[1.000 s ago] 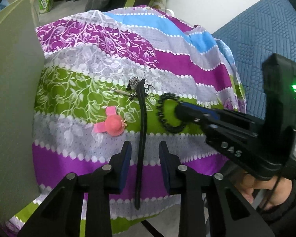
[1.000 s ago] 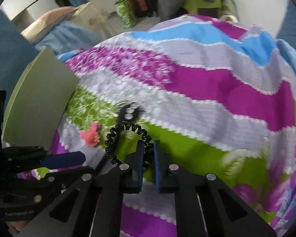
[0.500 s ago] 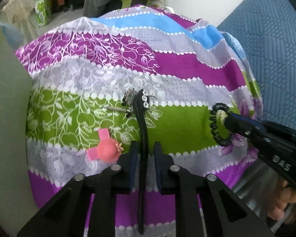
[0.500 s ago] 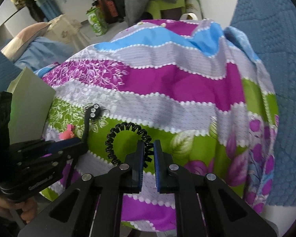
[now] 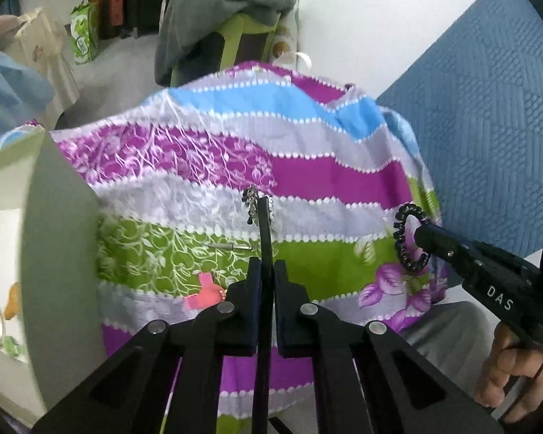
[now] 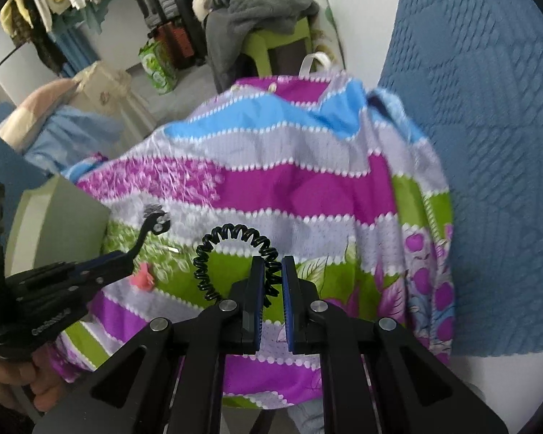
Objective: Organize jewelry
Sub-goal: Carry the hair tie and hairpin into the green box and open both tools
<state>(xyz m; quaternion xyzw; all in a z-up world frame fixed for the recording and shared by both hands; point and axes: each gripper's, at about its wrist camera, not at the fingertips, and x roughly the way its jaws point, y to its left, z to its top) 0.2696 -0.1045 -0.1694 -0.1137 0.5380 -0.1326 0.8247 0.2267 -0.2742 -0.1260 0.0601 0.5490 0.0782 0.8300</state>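
My left gripper [image 5: 266,271] is shut on a black hairband [image 5: 264,238] with rhinestones at its tip, held off the striped cloth [image 5: 307,173]. A silver beaded earring [image 5: 250,202] hangs at its tip. My right gripper [image 6: 271,271] is shut on a black spiral hair tie [image 6: 231,249], lifted above the cloth. The hair tie also shows in the left wrist view [image 5: 409,238], and the hairband in the right wrist view [image 6: 144,235]. A pink hat-shaped clip [image 5: 206,294] and a thin silver pin [image 5: 228,246] lie on the cloth.
A pale green organizer box [image 5: 54,253] stands at the left, its white inside [image 5: 0,289] holding a ring. A blue quilted mat [image 5: 488,108] lies at the right. A green chair with grey clothes [image 5: 231,0] stands behind.
Both grippers have risen and pulled back from the cloth. The left gripper shut on the hairband and lifted it. The right gripper carried the hair tie to the right.
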